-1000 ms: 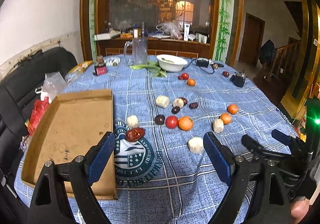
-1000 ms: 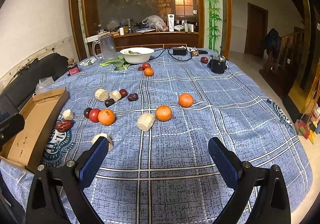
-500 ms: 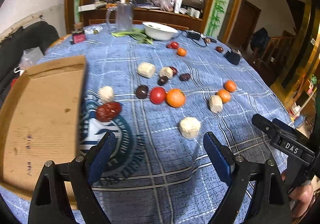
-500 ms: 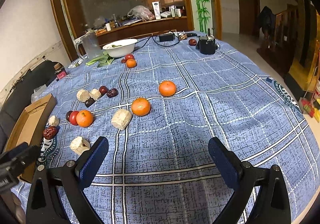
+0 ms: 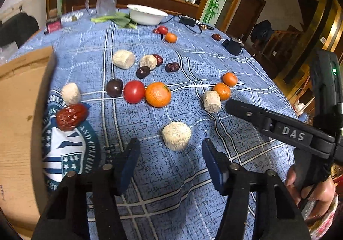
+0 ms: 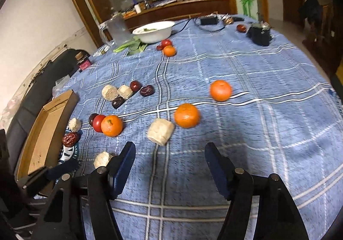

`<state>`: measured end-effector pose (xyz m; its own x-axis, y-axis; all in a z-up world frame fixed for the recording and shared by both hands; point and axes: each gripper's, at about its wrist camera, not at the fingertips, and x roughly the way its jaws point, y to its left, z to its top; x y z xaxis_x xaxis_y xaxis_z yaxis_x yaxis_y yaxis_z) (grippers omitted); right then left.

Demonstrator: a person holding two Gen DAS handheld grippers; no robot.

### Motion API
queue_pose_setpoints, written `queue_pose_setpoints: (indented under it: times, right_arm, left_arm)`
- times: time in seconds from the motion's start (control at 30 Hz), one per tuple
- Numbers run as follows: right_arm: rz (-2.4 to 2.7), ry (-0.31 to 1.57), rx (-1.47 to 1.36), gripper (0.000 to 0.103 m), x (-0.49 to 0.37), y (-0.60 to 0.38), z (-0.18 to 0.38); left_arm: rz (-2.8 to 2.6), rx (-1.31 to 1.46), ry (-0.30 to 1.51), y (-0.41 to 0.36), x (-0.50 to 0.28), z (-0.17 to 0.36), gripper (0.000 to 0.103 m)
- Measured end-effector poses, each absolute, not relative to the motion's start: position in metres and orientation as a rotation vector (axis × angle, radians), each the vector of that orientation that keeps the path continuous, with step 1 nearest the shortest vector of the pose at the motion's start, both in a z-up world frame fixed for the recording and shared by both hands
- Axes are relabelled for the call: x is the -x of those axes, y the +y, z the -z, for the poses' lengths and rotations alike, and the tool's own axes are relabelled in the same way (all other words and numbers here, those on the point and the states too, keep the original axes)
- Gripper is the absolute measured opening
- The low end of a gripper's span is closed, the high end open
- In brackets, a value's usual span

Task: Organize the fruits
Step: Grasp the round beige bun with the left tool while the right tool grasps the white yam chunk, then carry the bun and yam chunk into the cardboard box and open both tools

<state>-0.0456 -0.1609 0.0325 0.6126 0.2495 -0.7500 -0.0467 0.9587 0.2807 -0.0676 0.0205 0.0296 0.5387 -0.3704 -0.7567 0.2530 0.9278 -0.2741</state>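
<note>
Approach phase: fruit pickup

Both tools, left tool (image 5: 170,159) and right tool (image 6: 169,164), have just narrowed and hold nothing; we see pale chunk (image 5: 176,136) and orange (image 6: 187,115) on the table ahead, so grasping is imminent.

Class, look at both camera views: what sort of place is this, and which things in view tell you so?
Probably a home dining room: a table under a blue checked tablecloth, a wooden sideboard cluttered with household items, and a white bowl beside a glass jug.

Cardboard box (image 5: 19,124) at the table's left edge; jujube (image 5: 71,116) just beside it, tomato (image 5: 134,91) touching the orange (image 5: 158,94) farther right, bowl (image 5: 148,14) far behind, by the pitcher (image 5: 106,0).
</note>
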Motion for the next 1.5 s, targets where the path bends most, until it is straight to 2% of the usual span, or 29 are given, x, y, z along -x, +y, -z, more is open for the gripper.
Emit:
queue_pose_setpoints:
  times: [0.5, 0.53, 0.6, 0.63, 0.73, 0.77, 1.13, 1.33, 1.5]
  right_arm:
    - [-0.167, 0.961, -0.249, 0.071, 0.011, -0.149, -0.014]
    - [-0.167, 0.959, -0.242, 0.071, 0.01, -0.148, -0.013]
    - [-0.166, 0.958, -0.227, 0.071, 0.009, -0.145, -0.013]
    - [-0.162, 0.956, -0.215, 0.068, 0.009, -0.143, -0.013]
    - [-0.16, 0.957, -0.174, 0.04, 0.009, -0.137, -0.013]
    - [-0.174, 0.96, -0.18, 0.035, 0.01, -0.137, -0.013]
    - [-0.216, 0.863, -0.151, 0.035, 0.047, -0.113, -0.056]
    - [-0.315, 0.83, -0.099, 0.035, 0.068, -0.066, -0.082]
    - [-0.436, 0.851, -0.068, 0.035, 0.077, -0.01, -0.088]
  left_arm:
    - [0.409, 0.107, 0.982, -0.001, 0.046, -0.014, 0.055]
    - [0.409, 0.107, 0.982, -0.001, 0.046, -0.014, 0.054]
    - [0.387, 0.096, 0.976, 0.0, 0.046, -0.013, 0.04]
    - [0.386, 0.092, 0.977, -0.001, 0.045, -0.012, 0.032]
    - [0.39, 0.092, 0.968, 0.0, 0.046, -0.013, 0.032]
    - [0.393, 0.096, 0.965, 0.001, 0.047, -0.014, 0.032]
    - [0.365, 0.203, 0.864, 0.055, 0.079, -0.054, 0.032]
    - [0.185, 0.282, 0.782, 0.14, 0.099, -0.079, 0.032]
    - [-0.014, 0.279, 0.78, 0.207, 0.115, -0.07, 0.032]
